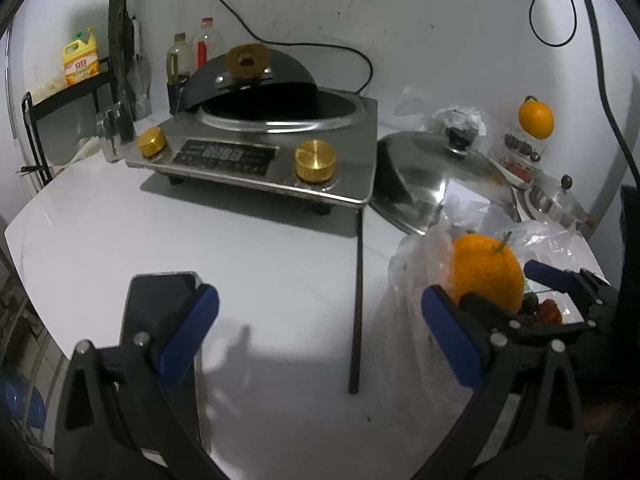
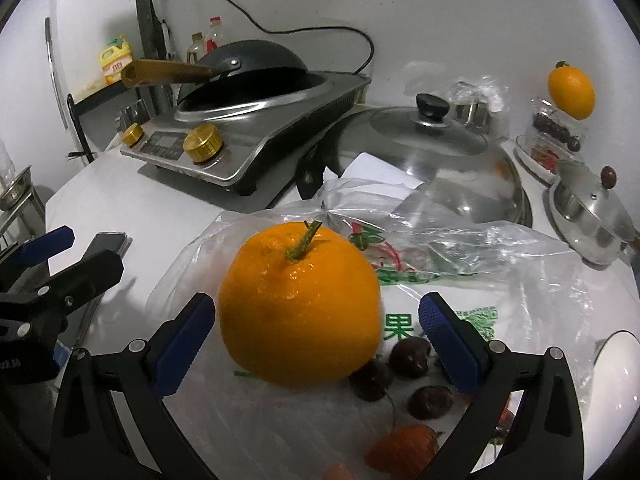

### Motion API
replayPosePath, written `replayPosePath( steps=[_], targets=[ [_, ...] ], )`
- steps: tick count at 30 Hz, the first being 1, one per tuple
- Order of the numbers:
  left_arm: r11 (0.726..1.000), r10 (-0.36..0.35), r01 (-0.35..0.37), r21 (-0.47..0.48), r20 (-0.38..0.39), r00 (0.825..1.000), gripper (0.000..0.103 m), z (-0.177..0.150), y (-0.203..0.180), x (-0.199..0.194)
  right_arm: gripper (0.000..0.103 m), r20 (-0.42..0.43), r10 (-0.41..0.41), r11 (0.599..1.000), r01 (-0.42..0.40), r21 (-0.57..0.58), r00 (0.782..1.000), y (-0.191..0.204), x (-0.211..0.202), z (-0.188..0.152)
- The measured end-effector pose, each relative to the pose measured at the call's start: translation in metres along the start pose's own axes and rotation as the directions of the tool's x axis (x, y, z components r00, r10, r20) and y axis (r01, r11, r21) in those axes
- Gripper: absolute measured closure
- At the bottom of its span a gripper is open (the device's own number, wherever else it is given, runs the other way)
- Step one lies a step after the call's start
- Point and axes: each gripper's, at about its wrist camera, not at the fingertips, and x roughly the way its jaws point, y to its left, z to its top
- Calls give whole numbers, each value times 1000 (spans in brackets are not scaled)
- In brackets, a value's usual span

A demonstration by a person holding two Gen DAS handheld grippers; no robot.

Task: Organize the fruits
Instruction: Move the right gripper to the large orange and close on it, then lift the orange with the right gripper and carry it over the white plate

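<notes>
in the right wrist view we see our right gripper [image 2: 316,320] w/ jaws spread wide, either side of the orange [image 2: 300,304] at frame centre; left pad looks just at the peel, right pad apart, nothing grasped. orange sits stem-up on a plastic bag [image 2: 460,264], dark cherries [image 2: 408,354] just beside it lower right. left gripper [image 1: 320,328] is released too, over bare table [image 1: 260,248], phone [image 1: 156,304] at lower left. stove [image 1: 256,148] upper centre, 2nd orange [image 1: 536,118] upper right.

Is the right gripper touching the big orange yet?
Apart. The right wrist view shows white gaps between both pads and the big orange; the right gripper straddles it, open.
</notes>
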Motion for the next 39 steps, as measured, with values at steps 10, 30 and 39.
replayPosePath(
  steps=[10, 30, 39],
  targets=[
    [1000, -6, 5, -8, -33, 999, 1, -3, 7, 17, 2, -65, 51, 998, -50, 31, 997, 1, 28, 4],
    [1000, -13, 13, -3, 0, 1000, 1, -2, 2, -5, 9, 14, 87, 995, -88, 52, 996, -2, -8, 7],
    [999, -36, 35, 22, 36, 999, 1, -2, -21, -31, 9, 91, 51, 996, -57, 65, 995, -20, -58, 6]
  ],
)
